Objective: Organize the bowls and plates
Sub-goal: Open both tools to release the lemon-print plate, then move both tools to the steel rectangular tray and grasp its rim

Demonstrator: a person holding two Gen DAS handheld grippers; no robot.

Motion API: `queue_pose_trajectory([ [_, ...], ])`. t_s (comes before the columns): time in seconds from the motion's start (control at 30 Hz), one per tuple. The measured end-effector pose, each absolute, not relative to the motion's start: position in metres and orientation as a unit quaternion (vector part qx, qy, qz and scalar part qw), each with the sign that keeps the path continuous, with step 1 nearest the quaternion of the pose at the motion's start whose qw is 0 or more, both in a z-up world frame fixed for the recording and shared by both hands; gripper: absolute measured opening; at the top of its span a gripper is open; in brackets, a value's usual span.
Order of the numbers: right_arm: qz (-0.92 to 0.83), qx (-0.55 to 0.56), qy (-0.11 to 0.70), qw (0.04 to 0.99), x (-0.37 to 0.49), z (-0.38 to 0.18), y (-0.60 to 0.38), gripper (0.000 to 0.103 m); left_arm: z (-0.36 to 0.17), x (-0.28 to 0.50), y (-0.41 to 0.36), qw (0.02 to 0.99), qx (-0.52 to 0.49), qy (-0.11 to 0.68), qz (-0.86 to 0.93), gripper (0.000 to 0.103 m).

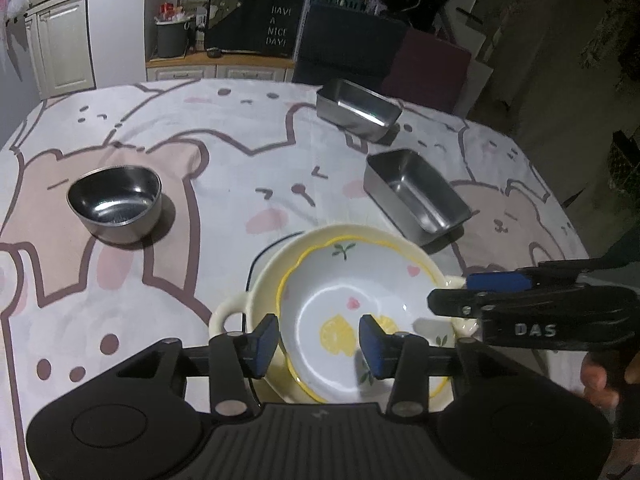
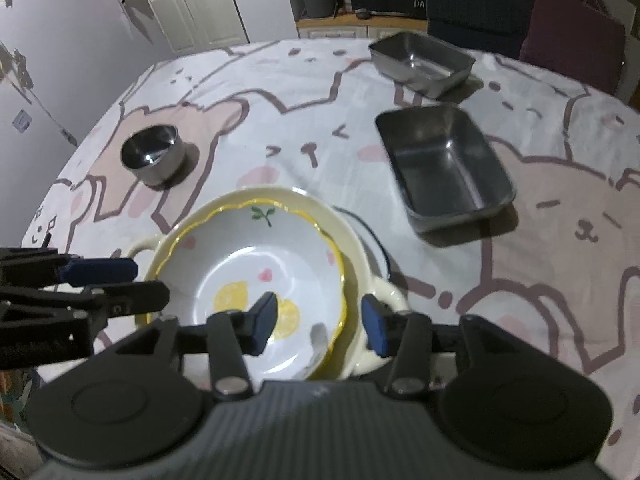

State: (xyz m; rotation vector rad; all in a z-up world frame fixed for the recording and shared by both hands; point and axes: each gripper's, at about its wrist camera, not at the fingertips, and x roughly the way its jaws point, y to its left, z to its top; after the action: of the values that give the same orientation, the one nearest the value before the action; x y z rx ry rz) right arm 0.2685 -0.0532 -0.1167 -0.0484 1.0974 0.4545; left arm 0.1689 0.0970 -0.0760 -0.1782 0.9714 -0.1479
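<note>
A white lemon-print bowl with a yellow rim (image 1: 352, 312) (image 2: 256, 276) sits nested in a cream two-handled dish (image 1: 232, 312) (image 2: 384, 292) at the near edge of the table. My left gripper (image 1: 318, 344) is open, its blue pads straddling the bowl's near left rim. My right gripper (image 2: 318, 326) is open over the bowl's right rim and the dish handle. Each gripper shows in the other's view, the right one (image 1: 496, 282) and the left one (image 2: 100, 270). A round steel bowl (image 1: 116, 204) (image 2: 154, 154) stands to the left.
Two rectangular steel containers stand to the right, one near (image 1: 416, 196) (image 2: 444, 164) and one far (image 1: 358, 108) (image 2: 422, 62). A bear-print cloth (image 1: 240, 168) covers the table. Chairs (image 1: 424, 68) stand behind the far edge.
</note>
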Motion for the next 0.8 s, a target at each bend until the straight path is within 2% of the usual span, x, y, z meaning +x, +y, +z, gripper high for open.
queue_pose_trajectory([
  [0.1, 0.218, -0.012, 0.499, 0.839, 0.266, -0.103, -0.060, 0.062, -0.066, 0.169, 0.099, 0.885, -0.088, 0.452, -0.070, 0.053],
  [0.17, 0.220, -0.007, 0.484, 0.847, 0.265, -0.094, -0.067, 0.069, -0.059, 0.169, 0.100, 0.890, -0.086, 0.442, -0.069, 0.057],
  [0.23, 0.221, -0.001, 0.468, 0.856, 0.264, -0.085, -0.074, 0.075, -0.052, 0.170, 0.100, 0.896, -0.086, 0.431, -0.068, 0.072],
  [0.37, 0.218, 0.025, 0.436, 0.872, 0.265, -0.068, -0.093, 0.092, -0.038, 0.175, 0.096, 0.909, -0.078, 0.405, -0.065, 0.086],
  [0.43, 0.211, 0.037, 0.421, 0.881, 0.266, -0.061, -0.104, 0.099, -0.033, 0.180, 0.092, 0.916, -0.077, 0.388, -0.064, 0.097],
  [0.47, 0.207, 0.043, 0.415, 0.885, 0.266, -0.058, -0.108, 0.103, -0.030, 0.183, 0.090, 0.920, -0.076, 0.380, -0.064, 0.099],
  [0.53, 0.199, 0.059, 0.404, 0.891, 0.269, -0.053, -0.118, 0.103, -0.025, 0.191, 0.084, 0.926, -0.071, 0.365, -0.064, 0.103],
  [0.8, 0.130, 0.093, 0.402, 0.901, 0.293, -0.056, -0.152, 0.103, -0.028, 0.247, 0.052, 0.936, -0.035, 0.344, -0.063, 0.103],
])
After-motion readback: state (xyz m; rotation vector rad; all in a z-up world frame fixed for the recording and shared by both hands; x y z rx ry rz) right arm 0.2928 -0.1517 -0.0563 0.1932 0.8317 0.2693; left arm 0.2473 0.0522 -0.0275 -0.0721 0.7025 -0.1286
